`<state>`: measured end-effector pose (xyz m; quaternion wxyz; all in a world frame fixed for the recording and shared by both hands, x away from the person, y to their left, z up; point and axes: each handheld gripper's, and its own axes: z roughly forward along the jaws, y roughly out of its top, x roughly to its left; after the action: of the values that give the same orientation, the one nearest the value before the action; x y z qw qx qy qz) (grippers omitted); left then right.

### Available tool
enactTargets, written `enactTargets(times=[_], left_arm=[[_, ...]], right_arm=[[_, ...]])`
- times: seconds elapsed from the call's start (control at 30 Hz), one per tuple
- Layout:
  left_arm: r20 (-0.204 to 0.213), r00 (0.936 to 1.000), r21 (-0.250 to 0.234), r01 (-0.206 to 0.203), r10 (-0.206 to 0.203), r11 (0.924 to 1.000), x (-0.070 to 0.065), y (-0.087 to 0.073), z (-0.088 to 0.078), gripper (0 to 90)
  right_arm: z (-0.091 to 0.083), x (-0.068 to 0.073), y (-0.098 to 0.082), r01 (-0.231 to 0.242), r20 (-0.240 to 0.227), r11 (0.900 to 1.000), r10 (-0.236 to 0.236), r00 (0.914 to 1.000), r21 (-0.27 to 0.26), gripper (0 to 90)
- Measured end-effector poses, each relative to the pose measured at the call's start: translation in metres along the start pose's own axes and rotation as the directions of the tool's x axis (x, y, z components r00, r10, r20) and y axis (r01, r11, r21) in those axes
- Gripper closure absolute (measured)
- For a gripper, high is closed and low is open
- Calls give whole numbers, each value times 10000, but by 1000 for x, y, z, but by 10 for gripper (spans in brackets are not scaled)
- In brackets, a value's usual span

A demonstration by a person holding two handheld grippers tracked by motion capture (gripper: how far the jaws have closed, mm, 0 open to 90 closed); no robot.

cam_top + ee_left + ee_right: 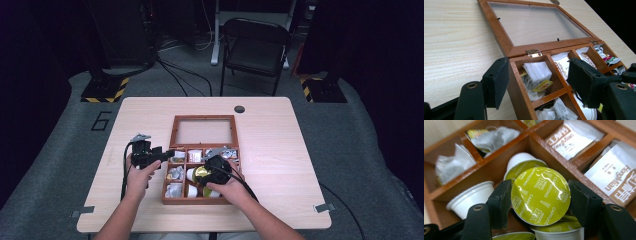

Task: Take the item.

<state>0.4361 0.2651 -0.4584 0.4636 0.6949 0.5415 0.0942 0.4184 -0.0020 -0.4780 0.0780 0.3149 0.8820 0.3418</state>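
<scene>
The right gripper [539, 202] is pinching 1 green capsule [540, 195] by its rim, foil lid facing the camera at the frame's centre, above the box's [167, 192] lower middle compartment, where more capsules are lying below and behind it. The lid is reading "CAPPUCCINO" and "Dolce Gusto". Upper right, 2 sachets [571, 138] are showing "HongMian". The left gripper [537, 83], at the box's left wall, is clamping that wall [515, 87] between its jaws, steadying it.
</scene>
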Motion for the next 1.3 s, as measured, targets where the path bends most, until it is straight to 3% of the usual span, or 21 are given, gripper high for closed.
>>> enactTargets(times=[0.33,0.5,0.77,0.97,1.3], left_arm=[[-73,10000,-19,61,-61,10000,4,0,-2,335],[-100,9999,-33,122,-123,9999,6,-1,-3,335],[-170,9998,-21,104,-104,9999,6,-2,-2,335],[-187,9997,38,124,-123,9999,7,-2,-4,335],[-291,9994,-79,162,-164,9998,9,-3,-5,335]], right_arm=[[-33,-9,10,-332,-486,9986,311,9983,-418,375],[-54,-22,7,-190,-49,9985,188,9998,-514,375],[-86,-42,-9,-431,690,9955,490,9964,-841,375],[-108,-61,-25,-812,1359,9912,950,9862,-1041,375],[-116,-82,-42,-1369,1700,9840,1550,9732,-1138,375]])
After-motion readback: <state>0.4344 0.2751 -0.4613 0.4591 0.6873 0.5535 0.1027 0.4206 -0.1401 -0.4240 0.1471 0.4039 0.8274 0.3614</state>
